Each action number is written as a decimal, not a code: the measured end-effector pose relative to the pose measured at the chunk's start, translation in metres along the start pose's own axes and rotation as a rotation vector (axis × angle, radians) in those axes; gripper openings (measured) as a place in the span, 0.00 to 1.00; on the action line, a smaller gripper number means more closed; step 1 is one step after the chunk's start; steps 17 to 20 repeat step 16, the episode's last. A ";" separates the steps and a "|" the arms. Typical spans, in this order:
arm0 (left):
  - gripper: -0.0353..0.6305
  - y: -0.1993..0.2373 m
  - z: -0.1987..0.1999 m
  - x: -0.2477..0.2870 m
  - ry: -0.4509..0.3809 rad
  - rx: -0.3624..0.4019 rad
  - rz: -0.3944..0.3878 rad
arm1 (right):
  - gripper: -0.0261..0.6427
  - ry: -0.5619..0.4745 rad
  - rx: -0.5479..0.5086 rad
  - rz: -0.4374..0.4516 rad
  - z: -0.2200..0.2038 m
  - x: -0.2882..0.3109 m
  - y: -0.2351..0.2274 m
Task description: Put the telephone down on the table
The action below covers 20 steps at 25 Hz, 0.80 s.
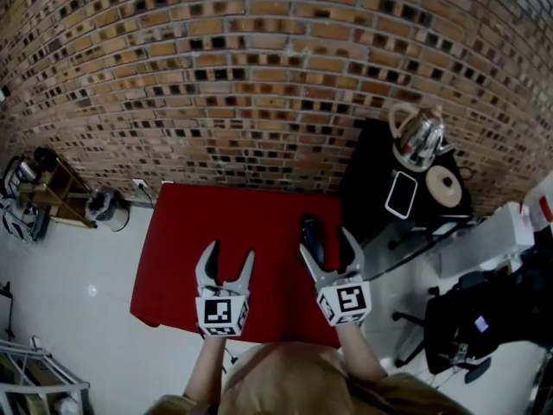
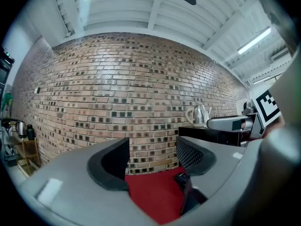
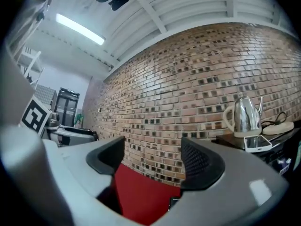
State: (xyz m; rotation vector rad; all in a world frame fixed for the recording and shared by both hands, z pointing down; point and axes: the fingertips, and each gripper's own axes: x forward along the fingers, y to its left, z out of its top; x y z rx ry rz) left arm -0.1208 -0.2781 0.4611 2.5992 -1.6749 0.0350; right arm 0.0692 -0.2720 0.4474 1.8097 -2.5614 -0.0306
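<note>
Progress looks close to complete. The telephone (image 1: 311,232), a dark handset, appears to lie flat on the red worktop (image 1: 181,258), near its right edge and toward the far side. The right gripper (image 1: 327,242) hangs just over it with its fingers spread. In the right gripper view only red cloth and a small dark corner show low between the pads, with nothing pinched. From the head view, that gripper's left finger overlaps the handset's near end, so I cannot tell whether they touch or are just apart. What is left, by my reading, is only to draw the right gripper clear without nudging the handset.

The left gripper (image 1: 229,253) hovers over the middle of the worktop, to the left of the handset. Its fingers are spread too, with bare red cloth between them, and it plays no visible part.

To the right, just beside the worktop, is a black side table (image 1: 363,188). It carries a metal kettle (image 1: 419,137), a white-edged flat device (image 1: 402,194) and a round pale disc (image 1: 445,186). A brick wall (image 1: 259,76) runs along the far side. A wooden shelf unit (image 1: 52,188) stands well off to the left and a dark chair (image 1: 458,318) at the near right. Nothing lies on the red cloth around the handset, so nothing there seems to block a withdrawal.
</note>
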 end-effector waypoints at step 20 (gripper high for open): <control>0.53 -0.017 -0.025 -0.010 0.053 -0.020 -0.035 | 0.45 0.065 0.018 -0.032 -0.020 -0.023 0.001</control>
